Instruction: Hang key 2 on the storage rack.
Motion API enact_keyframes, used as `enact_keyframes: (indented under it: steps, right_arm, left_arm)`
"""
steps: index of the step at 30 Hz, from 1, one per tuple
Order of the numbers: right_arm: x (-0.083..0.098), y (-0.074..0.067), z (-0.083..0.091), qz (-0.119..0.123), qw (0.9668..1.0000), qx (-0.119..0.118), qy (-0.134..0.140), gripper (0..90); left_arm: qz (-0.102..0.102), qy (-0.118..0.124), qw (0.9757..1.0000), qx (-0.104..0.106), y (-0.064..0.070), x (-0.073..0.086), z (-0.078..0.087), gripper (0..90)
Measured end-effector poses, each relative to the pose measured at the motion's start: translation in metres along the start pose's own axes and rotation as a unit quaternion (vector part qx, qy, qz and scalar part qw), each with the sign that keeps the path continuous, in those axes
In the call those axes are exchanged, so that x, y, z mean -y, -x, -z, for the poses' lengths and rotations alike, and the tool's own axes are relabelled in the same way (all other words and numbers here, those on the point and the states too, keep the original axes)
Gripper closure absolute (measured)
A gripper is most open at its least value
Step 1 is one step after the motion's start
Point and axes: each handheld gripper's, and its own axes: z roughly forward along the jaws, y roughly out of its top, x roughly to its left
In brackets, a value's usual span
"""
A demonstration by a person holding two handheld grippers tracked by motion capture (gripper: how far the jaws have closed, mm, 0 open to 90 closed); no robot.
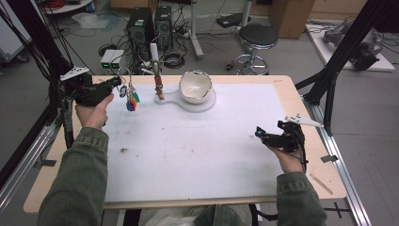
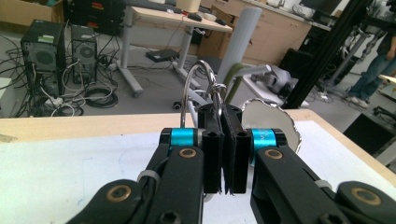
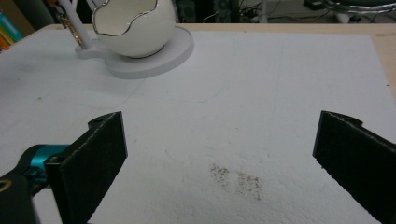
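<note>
White foam sheeting point(image 1: 197, 146) covers a pale wooden table point(image 1: 310, 117) in a cluttered workshop, with computer towers point(image 1: 149, 26), tangled cables and a round stool point(image 1: 258, 36) on the grey floor beyond.

At the table's far left corner, the left gripper point(image 1: 115, 84) is held above the surface in the person's left hand point(image 1: 94, 110). Its two black jaws are pressed together on a metal key ring point(image 2: 201, 88), which rises in a loop above the jaw tips in the left gripper view. From that ring a bunch of colourful tags point(image 1: 132, 100), blue, green, orange and red, hangs down just beside the jaws, above the sheet.

Near the table's right edge, the right gripper point(image 1: 259, 134) is held low over the foam in the person's right hand point(image 1: 289, 157). Its jaws stand wide apart with nothing between them; bare white sheet and a small dark smudge point(image 3: 236, 179) lie in the gap.

Farther back, in the middle of the table, a white egg-shaped bowl point(image 1: 195, 86) with a jagged silver rim sits on a white base point(image 1: 207, 104). A slim upright post point(image 1: 158, 77) rises from the left end of that base, between the bowl and the hanging tags. Both forearms wear olive-green sleeves point(image 1: 75, 183).
</note>
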Motion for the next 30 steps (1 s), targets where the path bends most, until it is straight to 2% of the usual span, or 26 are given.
enact_keyframes:
  steps: [3,7,13,17,21,24,26,30]
  right_arm:
    - [0.004,-0.001,0.0,0.008,1.0,0.004,0.0,1.9]
    - [0.009,-0.001,0.0,0.006,1.0,0.008,0.0,1.9]
    - [0.017,0.0,0.004,0.003,0.9994,0.031,0.018,1.9]
    - [0.021,0.002,0.005,-0.006,0.9991,0.036,0.022,1.9]
    - [0.023,0.002,0.008,-0.007,0.9982,0.046,0.038,1.9]
    - [0.025,0.002,0.011,-0.006,0.9974,0.05,0.051,1.9]
    - [0.026,0.002,0.013,-0.004,0.997,0.053,0.056,1.9]
    - [0.028,0.003,0.015,0.003,0.9961,0.058,0.066,1.9]
  left_arm:
    - [0.01,0.0,0.9999,-0.006,-0.002,-0.002,-0.003,87.0]
    - [0.024,0.001,0.9997,-0.008,-0.007,-0.002,-0.006,87.0]
    - [0.037,0.007,0.9992,-0.015,-0.013,-0.002,-0.01,87.0]
    - [0.035,0.003,0.9992,-0.018,-0.013,-0.001,-0.014,87.0]
    - [0.028,-0.003,0.9996,-0.01,-0.006,-0.005,-0.019,87.0]
    - [0.022,-0.003,0.9997,-0.005,0.002,-0.01,-0.023,87.0]
    - [0.025,-0.008,0.9996,-0.006,0.005,-0.013,-0.027,87.0]
    - [0.017,-0.022,0.9996,-0.008,0.009,-0.015,-0.037,87.0]
